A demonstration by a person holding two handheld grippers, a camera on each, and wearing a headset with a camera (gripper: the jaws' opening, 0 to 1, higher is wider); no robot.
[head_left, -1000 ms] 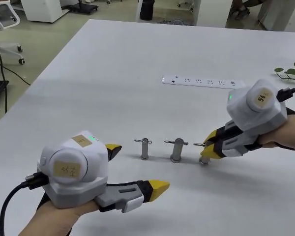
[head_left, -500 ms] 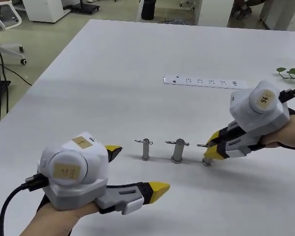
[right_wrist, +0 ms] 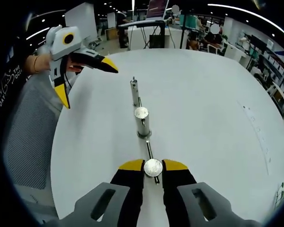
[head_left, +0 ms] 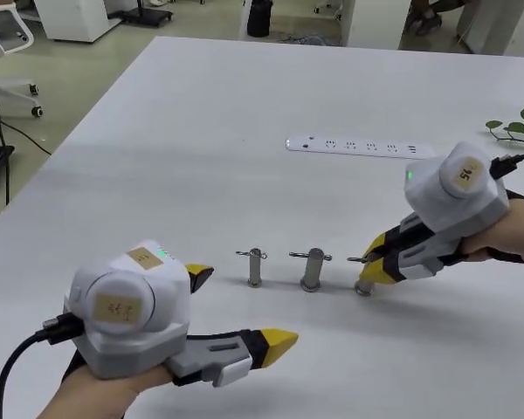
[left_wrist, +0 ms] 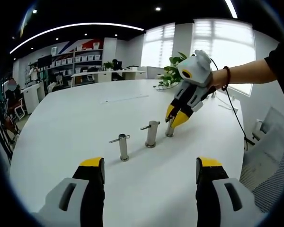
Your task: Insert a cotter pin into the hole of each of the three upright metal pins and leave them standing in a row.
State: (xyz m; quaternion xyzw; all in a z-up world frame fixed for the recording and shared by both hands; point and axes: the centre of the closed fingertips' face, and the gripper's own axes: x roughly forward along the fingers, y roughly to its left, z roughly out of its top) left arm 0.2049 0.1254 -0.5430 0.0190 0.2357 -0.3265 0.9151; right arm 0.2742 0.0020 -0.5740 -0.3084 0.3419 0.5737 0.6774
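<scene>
The right gripper (right_wrist: 153, 166) has its yellow tips pressed in on the head of the nearest metal pin (right_wrist: 153, 168), which a cotter pin (head_left: 356, 259) crosses. The middle pin (right_wrist: 142, 120) and far pin (right_wrist: 134, 90) line up toward 12 o'clock, each with a wire through it too. This looks like the last insertion (seating or checking it). The next move calls for a gentle release that doesn't tip the pin. In the head view the left gripper (left_wrist: 149, 165) hangs spread and empty at 7 o'clock. The white table (head_left: 244, 157) carries a power strip (head_left: 358, 146) at 1 o'clock and a plant (head_left: 517, 129) at 3, with an open office beyond.
</scene>
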